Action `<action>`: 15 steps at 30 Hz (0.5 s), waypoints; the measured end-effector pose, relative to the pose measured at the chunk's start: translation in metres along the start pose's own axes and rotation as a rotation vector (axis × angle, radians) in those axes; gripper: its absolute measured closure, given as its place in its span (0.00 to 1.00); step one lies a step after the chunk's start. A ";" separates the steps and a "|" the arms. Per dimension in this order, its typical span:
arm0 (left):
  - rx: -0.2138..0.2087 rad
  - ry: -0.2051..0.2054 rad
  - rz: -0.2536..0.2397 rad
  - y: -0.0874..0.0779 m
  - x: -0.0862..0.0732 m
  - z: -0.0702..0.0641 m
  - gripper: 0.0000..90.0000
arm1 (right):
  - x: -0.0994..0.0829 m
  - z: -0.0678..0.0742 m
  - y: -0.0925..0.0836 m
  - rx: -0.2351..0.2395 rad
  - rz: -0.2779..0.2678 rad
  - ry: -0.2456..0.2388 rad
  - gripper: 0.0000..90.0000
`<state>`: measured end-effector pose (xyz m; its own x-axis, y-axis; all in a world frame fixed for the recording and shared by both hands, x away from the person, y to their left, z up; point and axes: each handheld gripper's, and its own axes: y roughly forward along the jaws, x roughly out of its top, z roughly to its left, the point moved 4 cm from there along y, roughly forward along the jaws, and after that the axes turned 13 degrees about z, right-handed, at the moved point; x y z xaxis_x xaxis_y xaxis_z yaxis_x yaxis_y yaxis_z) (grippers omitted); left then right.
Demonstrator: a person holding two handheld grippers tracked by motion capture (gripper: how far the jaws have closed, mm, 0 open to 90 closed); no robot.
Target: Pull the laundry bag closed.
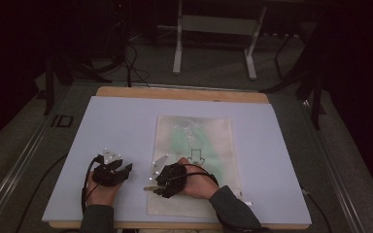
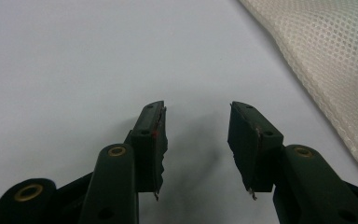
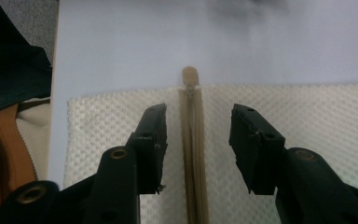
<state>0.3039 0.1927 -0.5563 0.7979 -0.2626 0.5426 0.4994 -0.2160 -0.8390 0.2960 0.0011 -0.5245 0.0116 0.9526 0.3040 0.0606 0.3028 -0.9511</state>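
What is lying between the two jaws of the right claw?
In the right gripper view, the zipper strip of the white mesh bag runs up between the open jaws, ending at its beige pull tab. The pads are not touching it.

- A pale blue-white sheet (image 1: 121, 131) covers nearly the whole bench, square with its edges
- The wooden bench top (image 1: 184, 93) shows as a tan strip along the far edge, and as a thin strip along the near edge
- A grey metal stand (image 1: 213, 24) with two legs and long feet sits on the floor beyond the far edge
- Black cables (image 1: 133, 68) trail over the grey floor (image 1: 213, 68) past the far left corner
- Pale marking "ID" (image 1: 61, 121) lies on the floor just off the left edge
- Dark stand legs (image 1: 315, 104) rise off the far right corner
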 end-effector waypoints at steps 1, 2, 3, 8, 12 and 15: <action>0.000 0.000 0.000 0.000 0.000 0.000 0.62 | 0.002 0.000 0.001 0.001 0.000 -0.002 0.65; -0.001 0.000 -0.001 0.000 0.000 0.000 0.62 | 0.004 0.001 0.002 0.003 -0.004 -0.005 0.66; -0.001 0.001 -0.002 0.000 0.000 0.000 0.62 | 0.006 0.001 0.002 0.003 -0.003 -0.008 0.67; -0.002 0.000 -0.002 0.000 0.000 0.000 0.62 | 0.013 0.002 0.007 0.009 -0.003 -0.020 0.71; -0.002 0.001 -0.002 0.000 0.000 0.000 0.62 | 0.018 0.003 0.010 0.012 0.000 -0.025 0.73; -0.002 0.001 -0.001 0.000 0.000 -0.001 0.62 | 0.022 0.003 0.014 0.016 0.001 -0.023 0.76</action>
<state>0.3039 0.1921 -0.5561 0.7969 -0.2633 0.5437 0.4997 -0.2182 -0.8382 0.2940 0.0268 -0.5314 -0.0116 0.9531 0.3023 0.0443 0.3025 -0.9521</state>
